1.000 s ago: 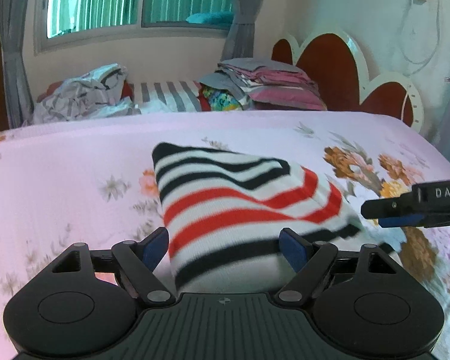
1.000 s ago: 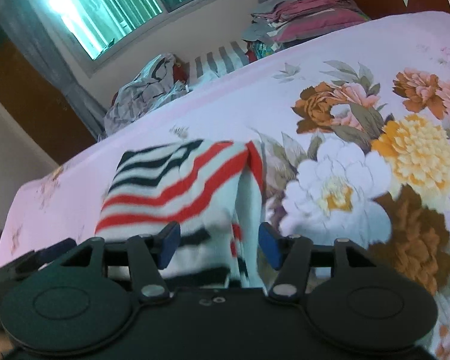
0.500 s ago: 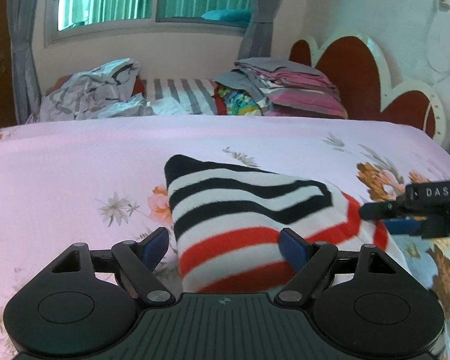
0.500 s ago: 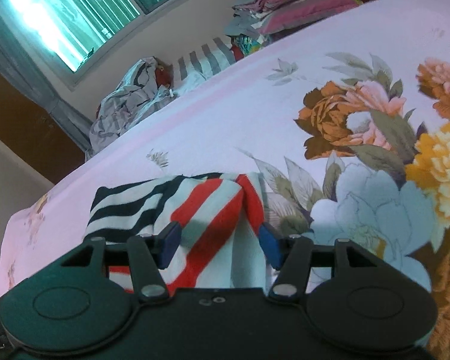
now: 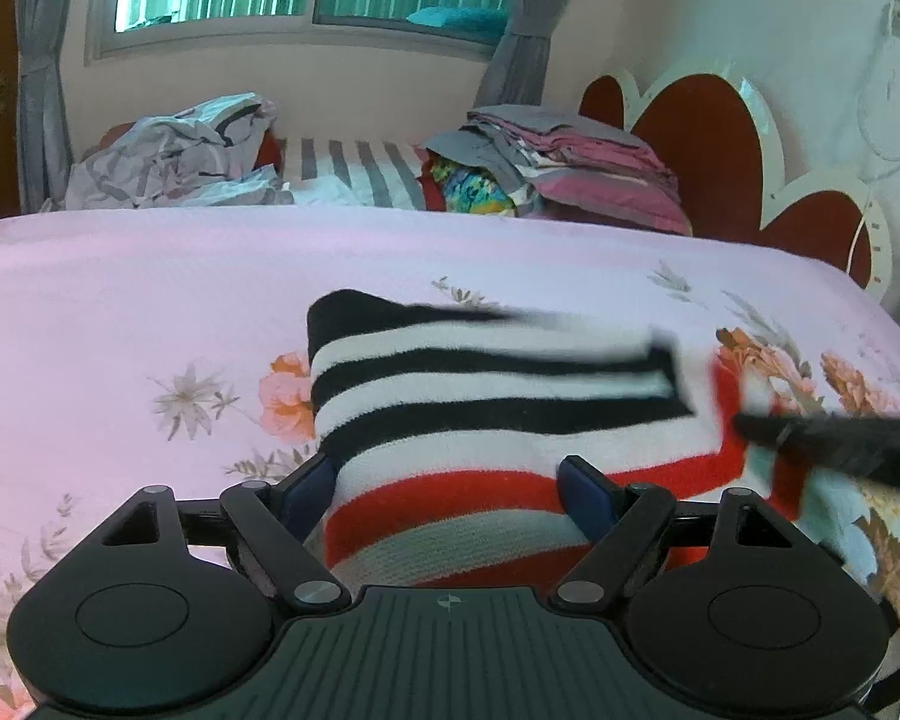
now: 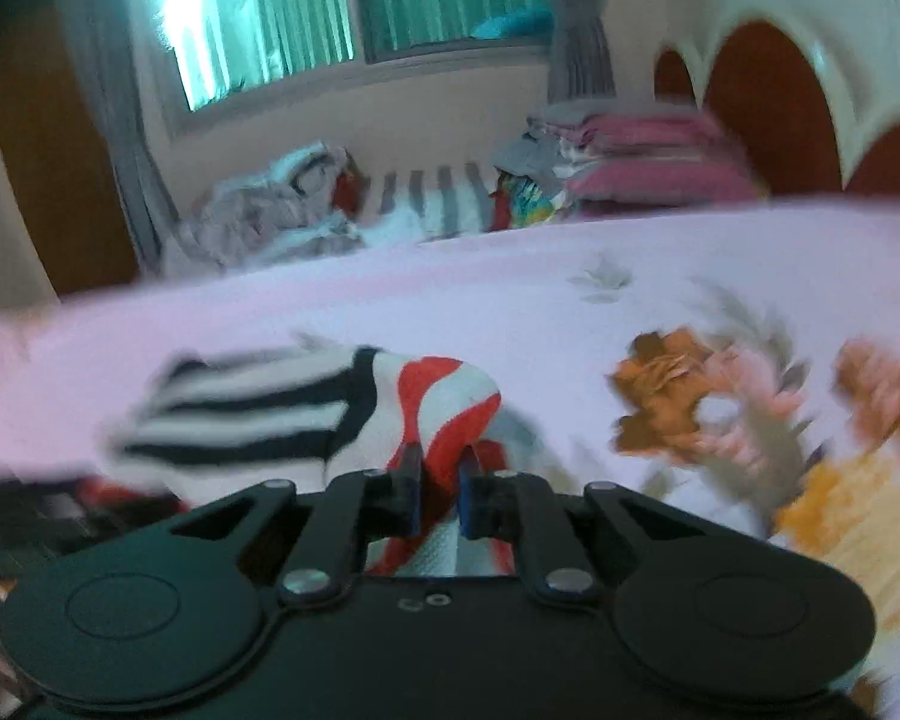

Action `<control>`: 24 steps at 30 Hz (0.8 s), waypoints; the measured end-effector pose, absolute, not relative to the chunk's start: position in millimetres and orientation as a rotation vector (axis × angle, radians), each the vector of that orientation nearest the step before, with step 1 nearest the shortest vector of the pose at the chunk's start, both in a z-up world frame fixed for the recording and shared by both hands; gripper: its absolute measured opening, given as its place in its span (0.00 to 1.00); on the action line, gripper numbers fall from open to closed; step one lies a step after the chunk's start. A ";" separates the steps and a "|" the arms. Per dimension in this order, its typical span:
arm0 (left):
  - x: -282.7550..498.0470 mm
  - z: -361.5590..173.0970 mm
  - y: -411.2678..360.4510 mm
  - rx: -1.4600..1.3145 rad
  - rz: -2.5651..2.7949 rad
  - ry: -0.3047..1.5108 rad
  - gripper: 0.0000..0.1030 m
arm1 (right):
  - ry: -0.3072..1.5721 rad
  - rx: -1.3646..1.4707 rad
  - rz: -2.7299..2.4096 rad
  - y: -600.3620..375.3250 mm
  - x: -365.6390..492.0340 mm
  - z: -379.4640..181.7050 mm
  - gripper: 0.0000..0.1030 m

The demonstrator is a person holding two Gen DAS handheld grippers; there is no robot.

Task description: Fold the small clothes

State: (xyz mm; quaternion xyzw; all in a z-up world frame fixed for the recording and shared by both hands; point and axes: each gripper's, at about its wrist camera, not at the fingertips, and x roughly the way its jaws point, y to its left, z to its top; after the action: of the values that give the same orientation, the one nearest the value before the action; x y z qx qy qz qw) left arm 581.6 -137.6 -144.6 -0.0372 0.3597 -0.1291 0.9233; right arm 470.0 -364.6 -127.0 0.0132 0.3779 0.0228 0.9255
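Note:
A small knit garment with black, white and red stripes (image 5: pixel 486 414) lies folded on the pink floral bedsheet (image 5: pixel 120 312). My left gripper (image 5: pixel 450 486) is open, its blue-padded fingers wide apart on either side of the garment's near edge. My right gripper (image 6: pixel 438 495) is shut on the garment's red-and-white corner (image 6: pixel 444 396), which bunches up between the pads. In the left wrist view the right gripper (image 5: pixel 810 438) shows as a blurred dark bar at the garment's right edge.
A crumpled grey-white cloth pile (image 5: pixel 168 162), a striped pillow (image 5: pixel 354 174) and a stack of folded pink and grey clothes (image 5: pixel 570 168) lie at the bed's far side. A red and white headboard (image 5: pixel 720 156) stands at right. Large flower prints (image 6: pixel 720 414) cover the sheet at right.
My right gripper has closed on the garment's red-striped corner and is moving fast, blurring its view. The left gripper stays open at the garment's near edge.

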 end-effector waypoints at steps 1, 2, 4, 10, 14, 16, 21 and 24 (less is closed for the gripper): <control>582.4 -147.4 -138.9 -0.070 -0.263 0.748 0.78 | 0.817 0.045 0.041 -368.7 474.9 -137.5 0.12; 582.6 -148.9 -139.4 -0.068 -0.261 0.753 0.78 | 0.819 0.065 0.038 -371.4 475.7 -140.4 0.14; 582.1 -147.8 -138.6 -0.063 -0.259 0.754 0.78 | 0.808 0.072 0.019 -372.1 474.8 -133.9 0.21; 578.2 -145.3 -137.5 -0.070 -0.249 0.754 0.78 | 0.723 0.126 -0.005 -378.6 459.1 -98.3 0.29; 580.6 -144.6 -142.8 -0.055 -0.235 0.760 0.78 | 0.712 0.105 0.043 -361.6 462.7 -91.0 0.38; 581.3 -144.7 -143.4 -0.052 -0.232 0.762 0.78 | 0.724 0.089 0.045 -354.1 468.5 -97.5 0.42; 582.5 -146.0 -143.9 -0.049 -0.230 0.767 0.78 | 0.804 0.052 -0.027 -357.3 484.1 -128.1 0.39; 585.0 -149.1 -140.2 -0.075 -0.232 0.785 0.82 | 0.825 0.056 -0.058 -367.6 485.7 -144.0 0.42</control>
State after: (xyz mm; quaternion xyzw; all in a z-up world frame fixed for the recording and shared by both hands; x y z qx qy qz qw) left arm 585.0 -140.2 -149.1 -0.0362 0.3814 -0.1126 0.9168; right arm 485.7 -367.6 -144.0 0.0273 0.4008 -0.0281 0.9153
